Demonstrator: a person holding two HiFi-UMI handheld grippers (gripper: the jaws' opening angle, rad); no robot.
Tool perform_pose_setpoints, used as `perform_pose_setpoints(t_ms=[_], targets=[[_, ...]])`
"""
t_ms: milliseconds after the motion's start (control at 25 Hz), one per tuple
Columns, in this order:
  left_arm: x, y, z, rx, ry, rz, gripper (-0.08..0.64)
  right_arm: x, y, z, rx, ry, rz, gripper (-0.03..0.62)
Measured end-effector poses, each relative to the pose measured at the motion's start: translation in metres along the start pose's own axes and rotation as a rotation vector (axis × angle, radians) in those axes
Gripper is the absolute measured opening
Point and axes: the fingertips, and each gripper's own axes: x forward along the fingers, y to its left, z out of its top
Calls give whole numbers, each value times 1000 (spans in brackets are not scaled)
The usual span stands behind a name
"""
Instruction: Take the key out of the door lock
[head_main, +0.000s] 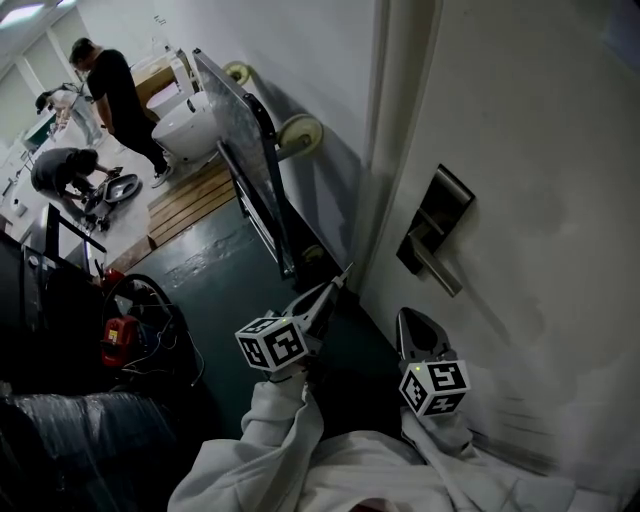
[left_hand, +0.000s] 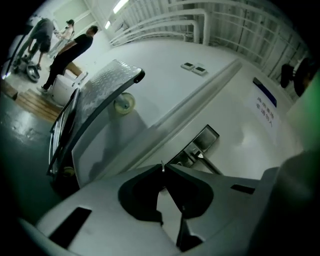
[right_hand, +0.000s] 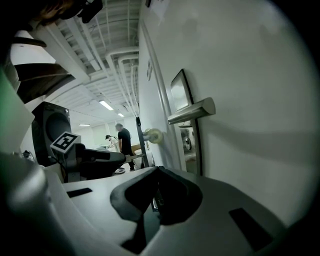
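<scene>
1. At the far left, well apart from the door, people (head_main: 112, 95) are working on the floor of the room. They are playing no part in our task.
2. Next, a platform cart (head_main: 250, 170) is standing on edge against the wall with its wheels facing out, just beside the door frame.
3. We are holding the left gripper (head_main: 336, 284) in front of the door frame, short of the lock plate. Its fingers (left_hand: 142, 197) are pressing almost fully together. A thin metal sliver is poking out between their tips. We are taking this sliver for the key (left_hand: 161, 166), pinched there and apart from the lock.
4. We are holding the right gripper (head_main: 413, 316) lower, near the door face and below the handle. Its fingers (right_hand: 175, 192) are meeting tip to tip and gripping nothing.
5. On the door (head_main: 540, 150), the dark lock plate (head_main: 445, 200) is carrying the lever handle (head_main: 440, 268), which is sticking out toward us. In the right gripper view, a round lock cylinder (right_hand: 187, 142) is showing under the handle. We are seeing no key standing out of it, though it is small and dim.
6. We are judging the main step as done, since the key appears to be out of the lock and in the left fingers. What seems left is drawing it clear of the door without loosening the pinch on such a thin thing.
</scene>
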Motion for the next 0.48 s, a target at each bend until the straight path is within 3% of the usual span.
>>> perform_pose_setpoints(t_ms=[480], targets=[[-1, -17, -4, 319, 37, -28, 26, -14, -28, 16, -34, -41, -59, 52]])
